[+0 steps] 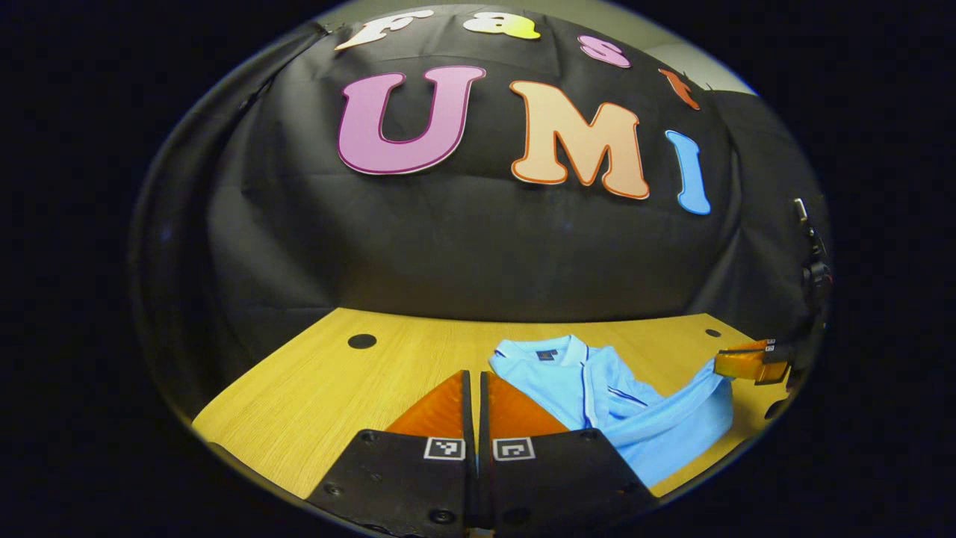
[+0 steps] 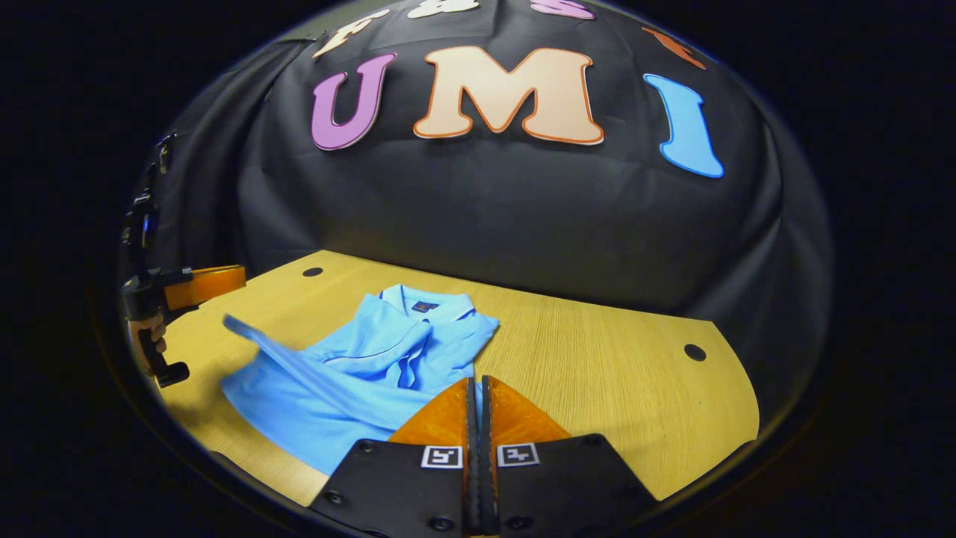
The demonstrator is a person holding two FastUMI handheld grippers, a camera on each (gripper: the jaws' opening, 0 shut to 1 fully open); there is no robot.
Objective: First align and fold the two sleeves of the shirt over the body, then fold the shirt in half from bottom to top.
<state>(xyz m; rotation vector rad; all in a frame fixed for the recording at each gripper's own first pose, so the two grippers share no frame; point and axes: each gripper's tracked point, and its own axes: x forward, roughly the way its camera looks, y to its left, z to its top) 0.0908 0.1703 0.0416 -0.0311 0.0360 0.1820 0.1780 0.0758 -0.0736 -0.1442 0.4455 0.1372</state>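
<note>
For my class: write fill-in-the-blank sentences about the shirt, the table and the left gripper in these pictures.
1. The shirt is light ___ in colour.
2. It lies on a ___ table.
3. The shirt's ___ is the part nearest the back wall.
4. In the left gripper view, the left gripper has its fingers pressed ___.
Missing words: blue; wooden; collar; together.

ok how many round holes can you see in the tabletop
2. One hole sits near the table's far left corner, a second hole near its right edge, both clear of the shirt. More may be hidden under the shirt.
</note>
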